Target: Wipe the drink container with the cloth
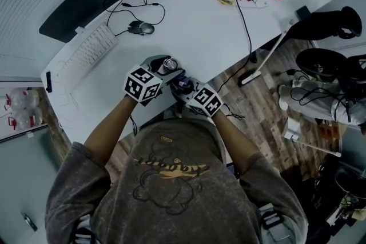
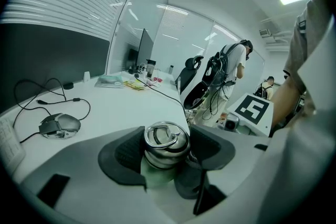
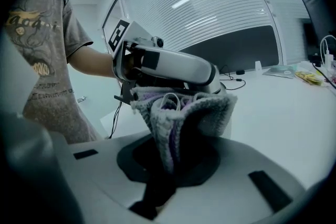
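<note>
A drink container (image 2: 164, 144) with a shiny metal lid and ring handle stands between the jaws of my left gripper (image 2: 167, 150), which is shut on it. In the head view the container (image 1: 167, 66) is held just over the white desk's front edge, with the left gripper (image 1: 160, 70) around it. My right gripper (image 3: 176, 152) is shut on a folded grey and purple knitted cloth (image 3: 181, 113). The cloth (image 1: 183, 84) presses against the container's right side, with the right gripper (image 1: 189, 90) right behind it. The container's body is mostly hidden by the cloth and jaws.
On the white desk (image 1: 194, 26) lie a keyboard (image 1: 86, 51), a wired mouse (image 1: 141, 27), cables, and packets and small items at the far right end. Office chairs, a bag and cables crowd the wooden floor (image 1: 269, 106) to the right.
</note>
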Tool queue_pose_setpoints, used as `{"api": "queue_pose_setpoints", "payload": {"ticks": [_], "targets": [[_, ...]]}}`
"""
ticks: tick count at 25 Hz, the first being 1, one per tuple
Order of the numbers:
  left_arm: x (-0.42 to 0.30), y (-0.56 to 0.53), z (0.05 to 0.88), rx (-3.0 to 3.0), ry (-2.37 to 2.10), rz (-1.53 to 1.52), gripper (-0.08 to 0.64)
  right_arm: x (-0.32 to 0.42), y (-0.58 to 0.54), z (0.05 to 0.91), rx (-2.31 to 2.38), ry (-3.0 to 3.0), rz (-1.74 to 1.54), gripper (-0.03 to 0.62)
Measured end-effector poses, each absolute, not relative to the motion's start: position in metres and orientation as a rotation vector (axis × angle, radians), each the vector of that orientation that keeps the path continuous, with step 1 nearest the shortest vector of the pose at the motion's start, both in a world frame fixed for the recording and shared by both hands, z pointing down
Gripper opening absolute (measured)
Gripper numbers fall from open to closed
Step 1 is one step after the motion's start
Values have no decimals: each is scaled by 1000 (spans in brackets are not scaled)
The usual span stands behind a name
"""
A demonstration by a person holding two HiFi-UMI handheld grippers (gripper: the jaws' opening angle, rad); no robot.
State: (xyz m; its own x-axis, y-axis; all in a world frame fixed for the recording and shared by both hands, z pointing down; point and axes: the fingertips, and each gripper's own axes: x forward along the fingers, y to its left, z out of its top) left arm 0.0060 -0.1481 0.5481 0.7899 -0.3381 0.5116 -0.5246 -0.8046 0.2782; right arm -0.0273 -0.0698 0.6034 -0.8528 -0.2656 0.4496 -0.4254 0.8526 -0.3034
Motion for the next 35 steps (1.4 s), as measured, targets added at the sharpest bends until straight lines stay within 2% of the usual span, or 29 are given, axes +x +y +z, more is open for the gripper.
{"api": "queue_pose_setpoints", "payload": {"ticks": [35], "targets": [[7,-145,548,2564,-585,641,273,-93,-84,599,680,-2786,703,49]]}}
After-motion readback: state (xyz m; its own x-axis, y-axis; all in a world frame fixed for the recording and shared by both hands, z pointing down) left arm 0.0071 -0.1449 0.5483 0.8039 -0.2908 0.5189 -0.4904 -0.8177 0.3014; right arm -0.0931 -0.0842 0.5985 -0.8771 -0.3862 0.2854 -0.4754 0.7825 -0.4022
